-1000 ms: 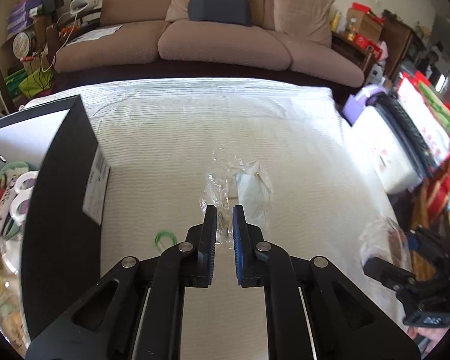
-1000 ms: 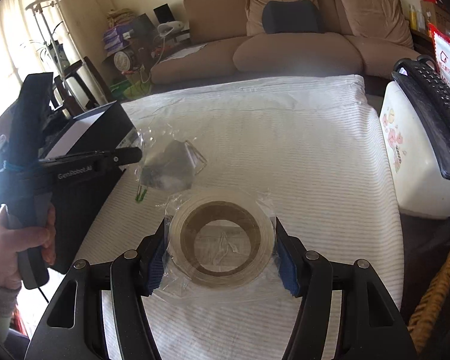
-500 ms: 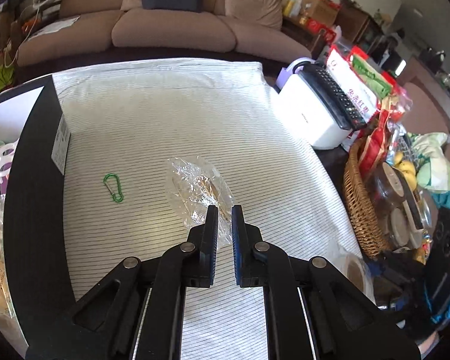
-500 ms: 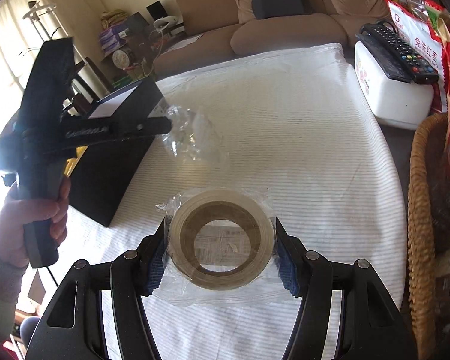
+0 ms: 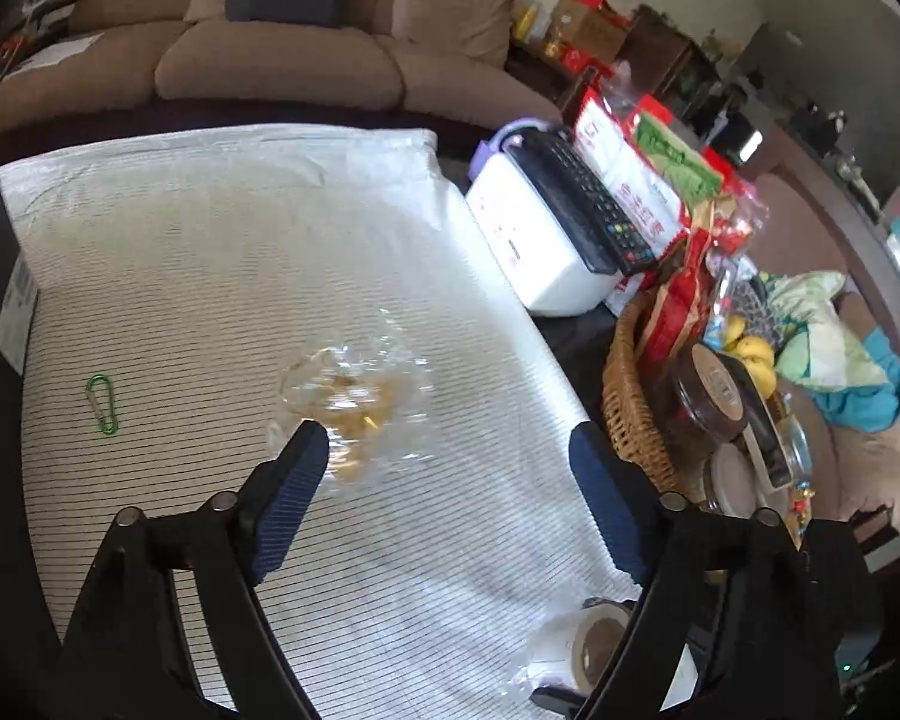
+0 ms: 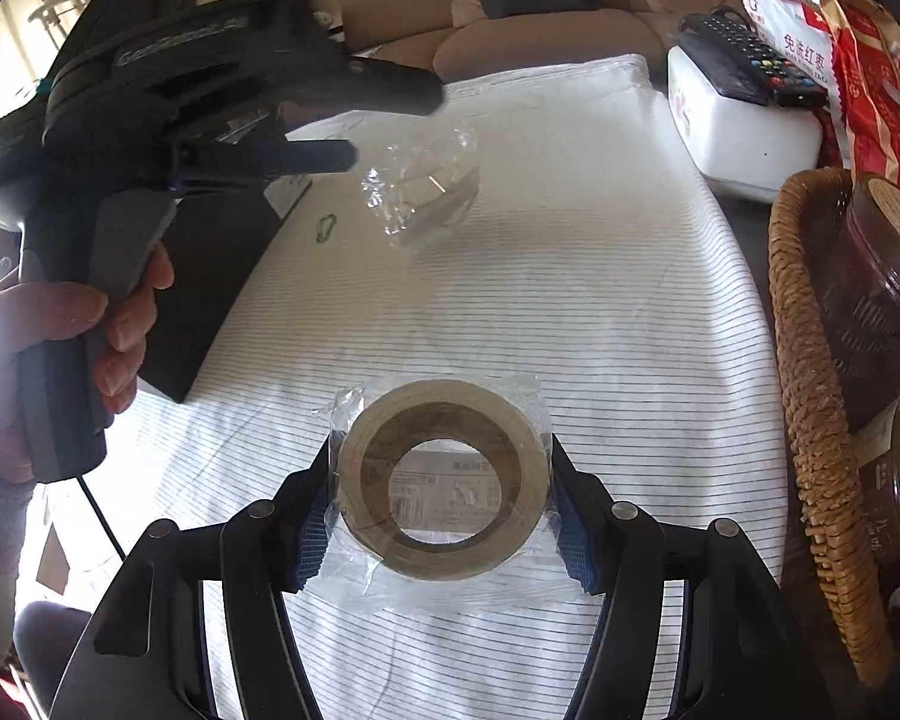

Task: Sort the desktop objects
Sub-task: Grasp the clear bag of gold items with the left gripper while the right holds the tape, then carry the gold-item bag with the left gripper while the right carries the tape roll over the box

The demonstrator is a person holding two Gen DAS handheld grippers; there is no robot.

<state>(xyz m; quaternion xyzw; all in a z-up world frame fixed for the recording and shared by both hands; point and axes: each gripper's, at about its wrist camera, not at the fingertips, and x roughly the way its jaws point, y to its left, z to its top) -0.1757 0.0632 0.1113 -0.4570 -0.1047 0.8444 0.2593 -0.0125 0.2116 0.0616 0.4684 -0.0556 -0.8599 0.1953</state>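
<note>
Wicker basket crowding desk right edge, black box left, green carabiner loose. Left gripper tilted down, jaws opening, clear bag falling free. Right gripper gripping wrapped tape roll above desk.

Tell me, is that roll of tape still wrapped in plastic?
Wrapped. The tape roll sits inside a clear plastic bag whose crinkled edges stick out around it, between the right hand-held gripper pads.
</note>
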